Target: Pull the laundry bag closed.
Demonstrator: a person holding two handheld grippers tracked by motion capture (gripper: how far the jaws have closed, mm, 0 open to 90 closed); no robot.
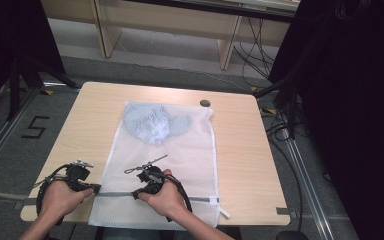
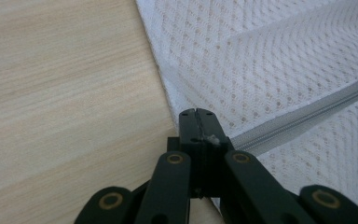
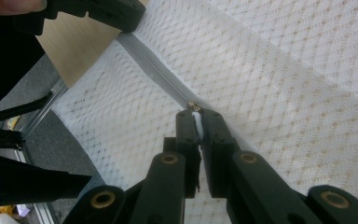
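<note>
Mesh bag (image 1: 167,165): white, flat on the table (image 1: 250,160), its near edge overhanging the near table edge. A zip (image 1: 115,194) runs left to right across its near part.

Cloth (image 1: 152,124): pale blue, bunched inside the far end of the bag; seen from the high view, not from either gripper view.

Left gripper (image 1: 96,189): at the bag's near left edge. Its own view shows the left gripper (image 2: 197,114) with jaws pressed together on the bag's edge at the left end of the zip (image 2: 303,119), a scrap of white mesh caught between them; bare table (image 2: 65,93) to the left.

Right gripper (image 1: 136,194): on the zip, right of the left one. Its own view shows the right gripper (image 3: 198,114) pinching the white pull tab (image 3: 196,122) of the zip slider, with the closed zip (image 3: 154,70) running on to the left gripper (image 3: 121,21) beyond.

Small dark disc (image 1: 205,103): on the table by the bag's far right corner.
</note>
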